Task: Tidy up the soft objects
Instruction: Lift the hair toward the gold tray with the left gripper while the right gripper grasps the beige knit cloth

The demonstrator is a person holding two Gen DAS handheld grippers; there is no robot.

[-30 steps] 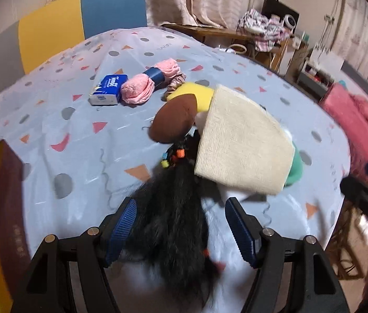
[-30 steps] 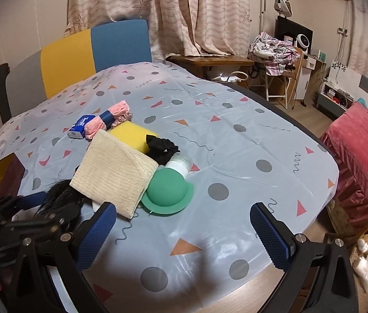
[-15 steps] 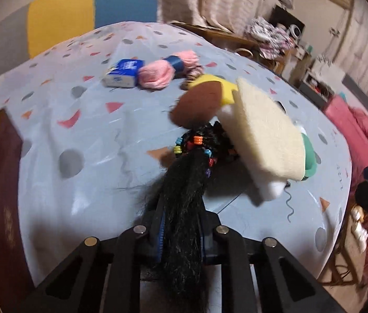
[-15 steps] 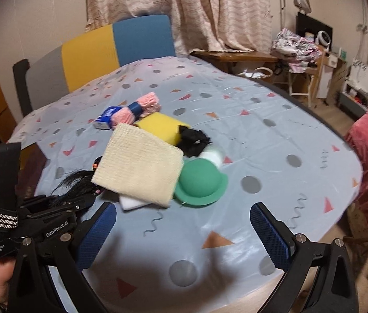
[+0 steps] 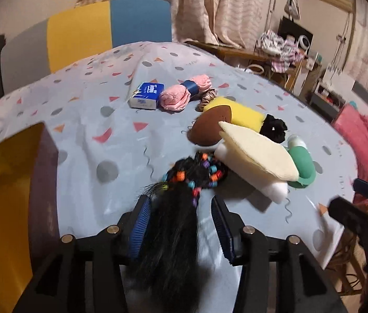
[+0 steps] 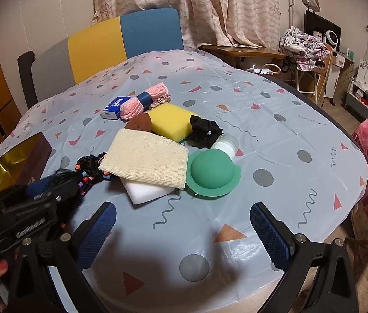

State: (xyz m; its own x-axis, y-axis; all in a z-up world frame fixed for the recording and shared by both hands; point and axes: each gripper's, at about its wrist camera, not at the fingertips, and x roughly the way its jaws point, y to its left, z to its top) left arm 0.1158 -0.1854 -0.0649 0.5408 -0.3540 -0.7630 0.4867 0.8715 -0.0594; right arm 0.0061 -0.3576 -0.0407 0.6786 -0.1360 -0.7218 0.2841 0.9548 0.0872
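Cluttered counter (image 5: pixel 84 135): my left tool (image 5: pixel 181 224) has just been opening around the wig (image 5: pixel 176 234); at two o'clock the pile may snag its beads. Right tool (image 6: pixel 184 232) wide, empty.

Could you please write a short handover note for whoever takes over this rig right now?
Left hand-held gripper: jaws have just been opening; the black beaded hairpiece lies between the pads, and the right pad stands clear of it.
Right hand-held gripper: open, empty, hovering over bare tablecloth.
Pile mid-table: cream cloth atop a white sponge, beside the green dome, yellow sponge, black scrunchie and brown pad. Behind: pink towel roll, tissue pack.
Done: nothing visibly sorted. Left: everything.
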